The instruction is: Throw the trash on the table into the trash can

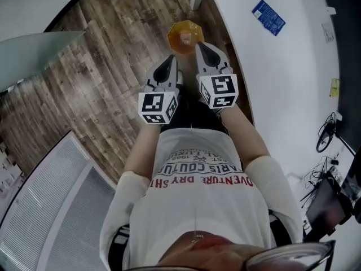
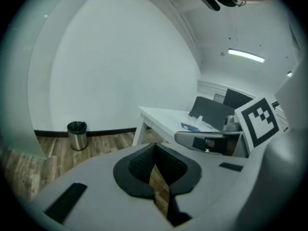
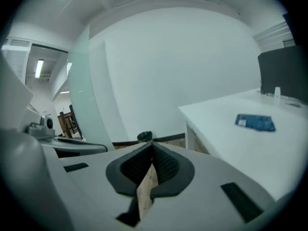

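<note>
1. Overhead, one white table point(image 1: 282, 66) fills the right side of the head view. It stands on a wooden floor and serves as the landmark here.
2. Two grippers are held side by side off the table, over the floor along its edge. The right gripper point(image 1: 202, 47) is the one nearer the table, and the left gripper point(image 1: 171, 60) is on its far side.
3. Each gripper's own view shows its jaws pressed together at the tips. Nothing is caught between them.
4. One trash can point(image 2: 77, 134), metal with a dark liner, stands on the floor against the wall, well apart from the table. The left gripper view shows it whole. The right gripper view shows only its dark rim, just above the closed jaw tips.
5. One orange object point(image 1: 185, 36) sits on the floor just beside the table's edge, just past the gripper tips. Only the head view shows it, and what it is cannot be told.
6. One blue packet point(image 1: 268, 17) lies flat on the table, well apart from both grippers. It is beyond and to the right of the right gripper. All three views show it.
</note>
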A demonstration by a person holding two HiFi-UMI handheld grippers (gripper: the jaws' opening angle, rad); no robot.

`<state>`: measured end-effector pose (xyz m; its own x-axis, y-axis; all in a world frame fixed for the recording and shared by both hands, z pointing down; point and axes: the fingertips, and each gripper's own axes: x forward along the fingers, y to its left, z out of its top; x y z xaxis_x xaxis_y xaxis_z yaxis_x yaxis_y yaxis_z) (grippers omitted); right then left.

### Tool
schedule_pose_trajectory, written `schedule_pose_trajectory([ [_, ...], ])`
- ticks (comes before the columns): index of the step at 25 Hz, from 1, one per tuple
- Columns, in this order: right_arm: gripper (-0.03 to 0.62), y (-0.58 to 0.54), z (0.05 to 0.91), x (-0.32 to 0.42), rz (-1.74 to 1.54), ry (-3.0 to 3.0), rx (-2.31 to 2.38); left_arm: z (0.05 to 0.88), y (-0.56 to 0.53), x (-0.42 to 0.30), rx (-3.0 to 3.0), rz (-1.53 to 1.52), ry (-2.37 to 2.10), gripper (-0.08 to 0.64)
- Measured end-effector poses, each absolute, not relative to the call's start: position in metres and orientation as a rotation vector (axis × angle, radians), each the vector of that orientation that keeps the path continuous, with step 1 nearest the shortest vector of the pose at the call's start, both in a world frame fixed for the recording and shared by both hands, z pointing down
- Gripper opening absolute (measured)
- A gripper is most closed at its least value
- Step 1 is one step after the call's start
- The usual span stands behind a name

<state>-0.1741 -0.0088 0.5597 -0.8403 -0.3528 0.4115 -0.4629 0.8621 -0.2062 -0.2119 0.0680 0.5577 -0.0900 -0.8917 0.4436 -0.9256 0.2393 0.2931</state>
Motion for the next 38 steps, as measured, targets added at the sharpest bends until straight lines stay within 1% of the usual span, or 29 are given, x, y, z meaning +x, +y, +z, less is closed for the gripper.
schedule_pose_trajectory([
  [5, 0.026, -0.023, 0.457, -0.098, 0.393, -2.735, 0.837, 0.468, 0.046, -0.161, 1.808, -0.039, -1.985, 0.023],
  [10, 0.026, -0.037, 0.395, 0.002, 0.361, -2.718, 1.138, 0.403, 0.001, -0.085, 2.09, -0.012, -1.834, 0.023],
  [15, 0.026, -0.042, 0.365, 0.115, 0.274, -2.604, 1.48, 0.366, -0.029, 0.029, 2.416, 0.043, -1.615, 0.023],
  [20, 0.026, -0.017, 0.356, 0.233, 0.259, -2.419, 1.823, 0.346, -0.027, 0.14, 2.638, -0.002, -1.294, 0.023],
  [26, 0.026, 0.029, 0.355, 0.347, 0.247, -2.199, 2.138, 0.338, -0.003, 0.241, 2.748, 0.011, -0.973, 0.023],
  [32, 0.025, 0.071, 0.358, 0.408, 0.242, -2.033, 2.328, 0.334, 0.022, 0.303, 2.833, 0.05, -0.749, 0.023],
  [38, 0.026, 0.081, 0.366, 0.422, 0.28, -1.998, 2.351, 0.338, 0.028, 0.324, 2.867, 0.108, -0.696, 0.023],
])
